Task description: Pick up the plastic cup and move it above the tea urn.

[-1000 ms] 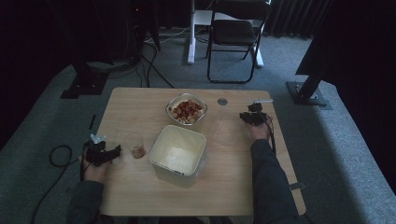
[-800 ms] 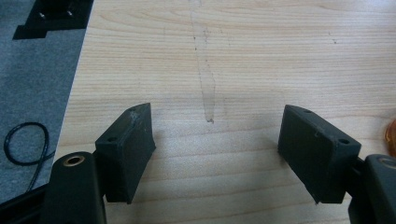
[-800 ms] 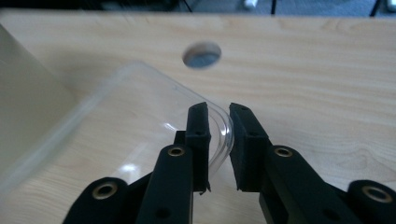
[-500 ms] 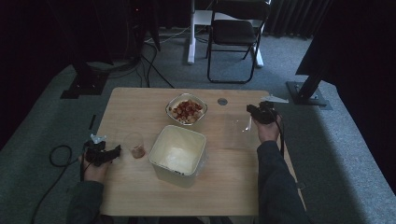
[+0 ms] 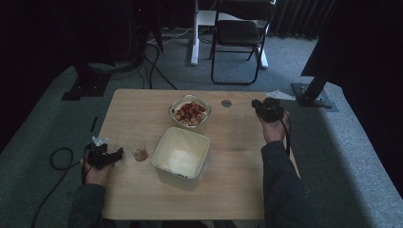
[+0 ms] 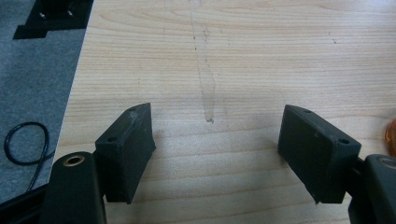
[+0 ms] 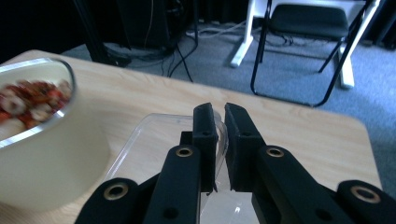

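My right gripper (image 7: 218, 109) is shut on the rim of a clear plastic lid (image 7: 154, 140), which hangs tilted above the table's far right part. In the high view the right gripper (image 5: 266, 110) is raised in the person's right hand, right of a glass bowl (image 5: 189, 112) of red and pale food bits. A white square tub (image 5: 182, 152) stands at the table's middle. My left gripper (image 5: 102, 156) rests near the left edge, beside a small clear cup (image 5: 137, 147) with brown matter at its bottom. In the left gripper view the left gripper (image 6: 217, 116) is open over bare wood.
A small dark round piece (image 5: 226, 103) lies near the far edge of the wooden table (image 5: 237, 190). Behind the table a folding chair (image 5: 237, 38) and dark stand bases sit on grey carpet. A black cable (image 5: 57, 159) loops on the floor at the left.
The right hand has risen and drifted a little right, carrying the clear lid up off the table. The left hand and gripper have stayed put.
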Demonstrator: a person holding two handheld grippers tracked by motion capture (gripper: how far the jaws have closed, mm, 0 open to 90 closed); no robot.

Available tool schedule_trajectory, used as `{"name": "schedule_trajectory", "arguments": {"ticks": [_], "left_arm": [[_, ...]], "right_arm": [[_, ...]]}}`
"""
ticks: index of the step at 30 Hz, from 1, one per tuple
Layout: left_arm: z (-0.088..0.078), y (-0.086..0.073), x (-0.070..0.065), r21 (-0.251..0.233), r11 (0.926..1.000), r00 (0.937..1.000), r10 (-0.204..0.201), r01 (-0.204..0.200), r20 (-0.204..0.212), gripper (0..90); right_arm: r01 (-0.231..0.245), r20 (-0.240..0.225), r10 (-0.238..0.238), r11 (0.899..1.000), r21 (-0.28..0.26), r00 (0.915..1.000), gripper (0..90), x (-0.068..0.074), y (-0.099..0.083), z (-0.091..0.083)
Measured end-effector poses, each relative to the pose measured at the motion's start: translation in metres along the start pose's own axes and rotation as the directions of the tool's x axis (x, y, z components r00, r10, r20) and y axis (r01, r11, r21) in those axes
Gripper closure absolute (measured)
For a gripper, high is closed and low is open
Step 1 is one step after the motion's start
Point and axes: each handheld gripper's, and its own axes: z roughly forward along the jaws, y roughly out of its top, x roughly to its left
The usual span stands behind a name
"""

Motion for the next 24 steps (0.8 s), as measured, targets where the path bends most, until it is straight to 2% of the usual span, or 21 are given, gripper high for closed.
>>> {"name": "schedule_trajectory", "arguments": {"ticks": [4,13,17,20,24], "left_arm": [[0.000,0.000,0.000,0.000,1.0000,1.0000,0.000,0.000,0.000,27.1],[0.000,0.000,0.000,-0.001,1.0000,1.0000,-0.001,0.001,-0.001,27.1],[0.000,0.000,0.000,0.000,1.0000,1.0000,0.000,0.000,0.000,27.1],[0.000,0.000,0.000,-0.001,1.0000,1.0000,0.000,0.000,-0.001,27.1],[0.000,0.000,0.000,0.001,1.0000,1.0000,0.001,-0.001,0.000,27.1]], "right_arm": [[0.030,-0.013,-0.030,0.999,-0.031,0.9995,84.0,0.013,0.017,-0.008],[0.058,-0.060,-0.065,0.993,-0.107,0.9961,84.1,0.048,0.060,-0.021],[0.115,-0.072,-0.125,0.985,-0.130,0.9895,84.1,0.071,0.081,-0.026],[0.116,-0.113,-0.135,0.981,-0.156,0.9845,84.1,0.087,0.093,-0.032],[0.149,-0.162,-0.181,0.971,-0.189,0.9701,84.1,0.115,0.101,-0.041]]}}
